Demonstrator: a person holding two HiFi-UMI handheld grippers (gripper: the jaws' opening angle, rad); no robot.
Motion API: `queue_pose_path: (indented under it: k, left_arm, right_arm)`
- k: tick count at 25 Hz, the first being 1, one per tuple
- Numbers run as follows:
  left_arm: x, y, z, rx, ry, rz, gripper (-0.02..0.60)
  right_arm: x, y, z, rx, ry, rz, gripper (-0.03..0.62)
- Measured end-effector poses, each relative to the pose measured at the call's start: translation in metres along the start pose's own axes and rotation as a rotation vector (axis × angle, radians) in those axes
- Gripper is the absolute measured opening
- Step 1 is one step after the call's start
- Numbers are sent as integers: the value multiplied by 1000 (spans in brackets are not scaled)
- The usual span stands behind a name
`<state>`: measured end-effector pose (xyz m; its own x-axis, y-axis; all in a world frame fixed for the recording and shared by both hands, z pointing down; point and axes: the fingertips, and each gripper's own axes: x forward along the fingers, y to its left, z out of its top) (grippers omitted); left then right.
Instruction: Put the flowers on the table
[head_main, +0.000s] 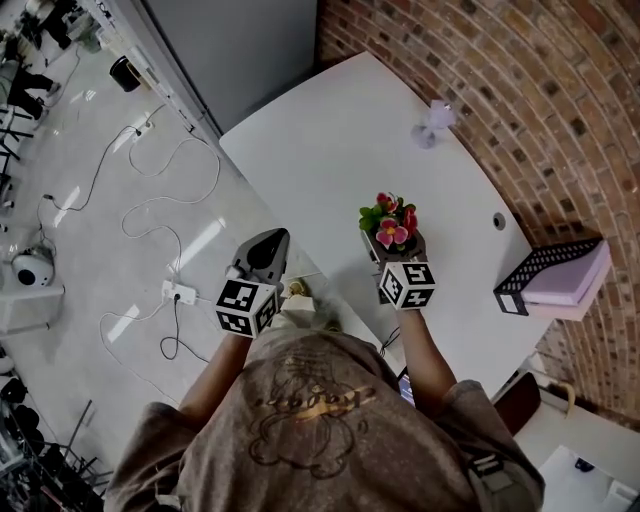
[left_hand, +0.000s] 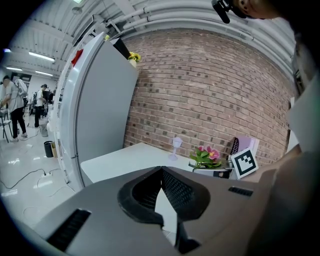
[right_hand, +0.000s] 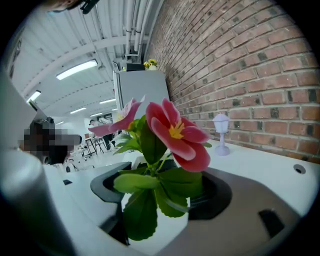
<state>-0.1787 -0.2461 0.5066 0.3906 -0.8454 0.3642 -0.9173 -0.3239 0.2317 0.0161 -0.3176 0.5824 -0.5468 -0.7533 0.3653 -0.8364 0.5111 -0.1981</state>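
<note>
The flowers (head_main: 390, 222) were gripped by their white pot (right_hand: 165, 227) in the wide-set right gripper (head_main: 392, 250), upright over the table (head_main: 330, 150) for set-down. The left gripper (head_main: 265, 248) was closed, empty, held aside for clearance.

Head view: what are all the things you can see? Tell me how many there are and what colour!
table: 1, white, beside the brick wall
wall: 1, red-brown brick, right side
flowers: 1 pot, pink with green leaves, over the table's near part
lamp: 1, pale lilac, on the table by the wall
tray: 1, black mesh with lilac sheets inside, at the table's right end
cabinet: 1, grey, past the table's far end
cables: several, white, on the floor at left
left gripper: 1, dark grey, shut and empty, left of the table's edge
right gripper: 1, dark grey, shut on the flowers
</note>
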Motion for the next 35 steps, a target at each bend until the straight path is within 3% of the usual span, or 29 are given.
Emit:
queue_pose_path:
  k: [17, 35]
  left_arm:
    - [14, 27, -9, -36, 33, 16, 20]
    - [8, 40, -17, -64, 54, 37, 20]
  right_arm:
    - [61, -41, -39, 1, 83, -75, 351]
    - [79, -38, -57, -4, 122, -72, 351]
